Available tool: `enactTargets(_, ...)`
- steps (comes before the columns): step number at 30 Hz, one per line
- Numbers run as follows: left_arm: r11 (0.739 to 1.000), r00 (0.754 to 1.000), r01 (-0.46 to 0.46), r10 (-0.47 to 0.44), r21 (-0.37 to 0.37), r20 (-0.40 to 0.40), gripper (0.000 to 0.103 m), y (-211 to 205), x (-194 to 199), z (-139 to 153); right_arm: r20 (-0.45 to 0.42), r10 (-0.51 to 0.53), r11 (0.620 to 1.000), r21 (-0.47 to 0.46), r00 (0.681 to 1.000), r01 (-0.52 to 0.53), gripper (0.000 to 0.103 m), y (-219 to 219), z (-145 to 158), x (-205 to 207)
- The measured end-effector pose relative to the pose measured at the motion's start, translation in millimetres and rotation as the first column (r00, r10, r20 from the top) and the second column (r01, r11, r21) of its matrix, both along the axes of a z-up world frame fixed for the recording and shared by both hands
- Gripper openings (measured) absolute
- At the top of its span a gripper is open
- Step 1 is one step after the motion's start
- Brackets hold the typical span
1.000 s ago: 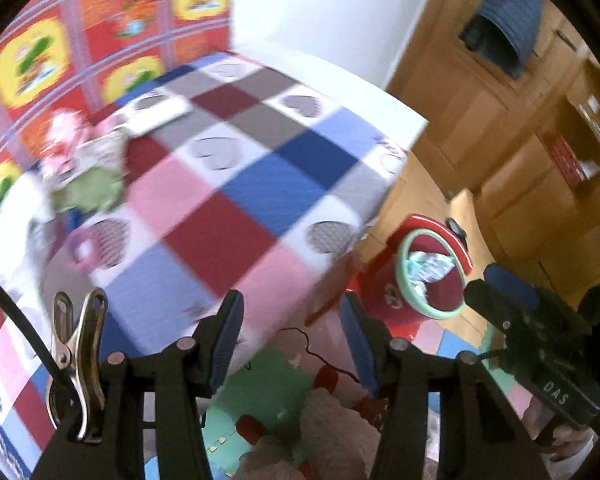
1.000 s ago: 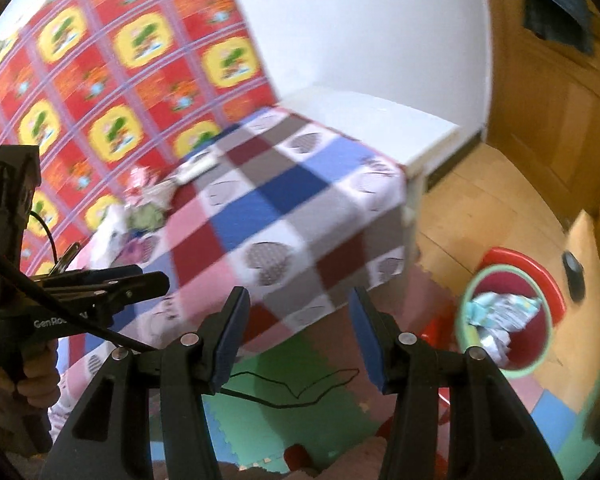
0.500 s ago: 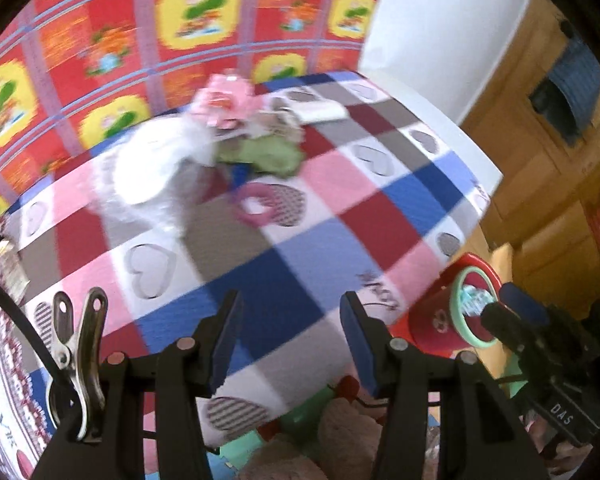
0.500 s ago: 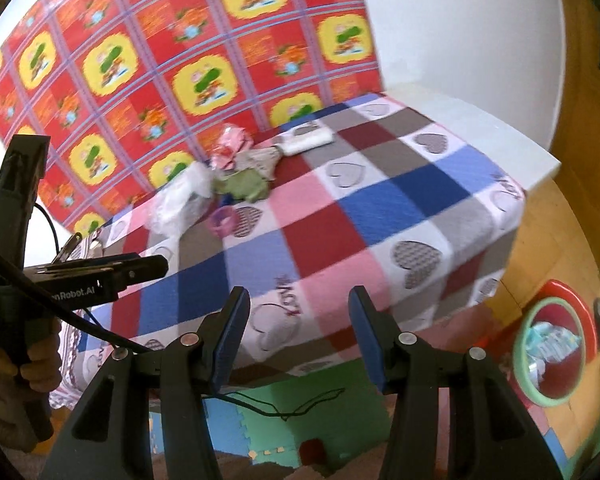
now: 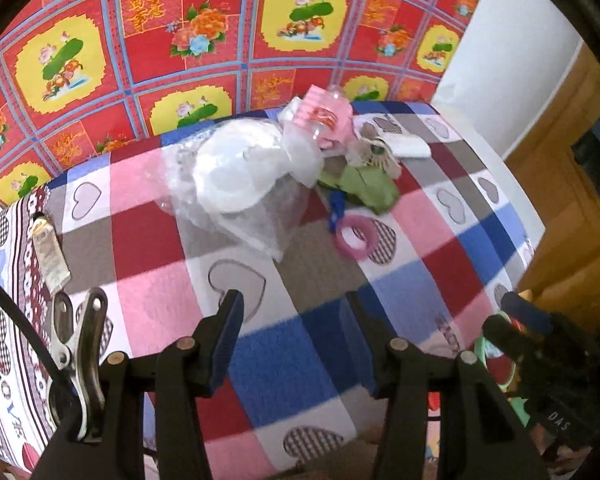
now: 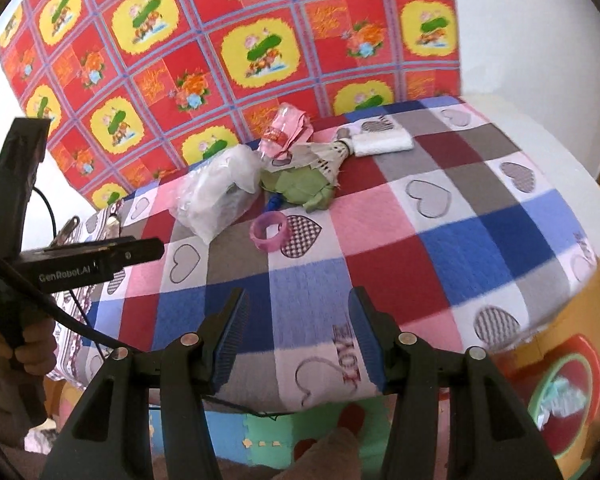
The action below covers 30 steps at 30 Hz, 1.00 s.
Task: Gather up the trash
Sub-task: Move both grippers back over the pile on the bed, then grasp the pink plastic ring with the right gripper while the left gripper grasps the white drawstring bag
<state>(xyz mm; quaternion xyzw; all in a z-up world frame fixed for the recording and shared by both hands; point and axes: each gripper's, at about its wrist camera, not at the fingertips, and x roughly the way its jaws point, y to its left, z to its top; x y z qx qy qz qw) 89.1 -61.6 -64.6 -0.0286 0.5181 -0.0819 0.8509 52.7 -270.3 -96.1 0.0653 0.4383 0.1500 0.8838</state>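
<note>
A heap of trash lies at the far side of the checked blanket (image 5: 284,344): a clear plastic bag (image 5: 244,176) with white stuff, a pink wrapper (image 5: 324,116), crumpled green paper (image 5: 368,188), a pink tape ring (image 5: 354,236), a blue scrap (image 5: 336,206) and a white folded tissue (image 5: 408,144). The right wrist view shows the same plastic bag (image 6: 216,196), green paper (image 6: 304,188), pink ring (image 6: 269,232), a shuttlecock (image 6: 324,156) and the tissue (image 6: 382,142). My left gripper (image 5: 292,340) is open and empty, short of the heap. My right gripper (image 6: 298,336) is open and empty over the blanket's near edge.
A red bin with a green rim (image 6: 560,392), holding crumpled paper, stands on the floor at the lower right. A small packet (image 5: 50,252) lies at the blanket's left edge. A red patterned cloth (image 5: 196,32) hangs behind. Foam mats (image 6: 268,436) cover the floor below.
Both views have swung up and left from the bin and floor to the blanket. The trash heap now sits ahead of both grippers, closer and larger. Both grippers stay open.
</note>
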Motion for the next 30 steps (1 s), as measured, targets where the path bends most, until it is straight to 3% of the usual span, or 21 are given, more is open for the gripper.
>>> enactTargets(8,1.000,0.999,-0.027,0.027,0.001,-0.022,0.053,-9,68,-15,-0.058,0.116,0.993,-0.015,0.991,-0.117,0.053,8,-29,45)
enactTargets(17,0.995,1.000,-0.008,0.010,0.101,-0.020,0.059,-29,130,-38,-0.133,0.177,0.984,0.020,0.975,-0.176,0.053,12,-55,73)
enactTargets(24,0.986,1.000,-0.001,0.004,0.167,-0.021,0.059,-33,149,-54,-0.160,0.181,0.983,0.021,0.970,-0.180,0.053,17,-64,75)
enactTargets(30,0.989,0.999,-0.008,0.013,0.149,-0.029,0.058,-29,155,-60,-0.159,0.144,0.990,0.030,0.977,-0.141,0.053,18,-65,73)
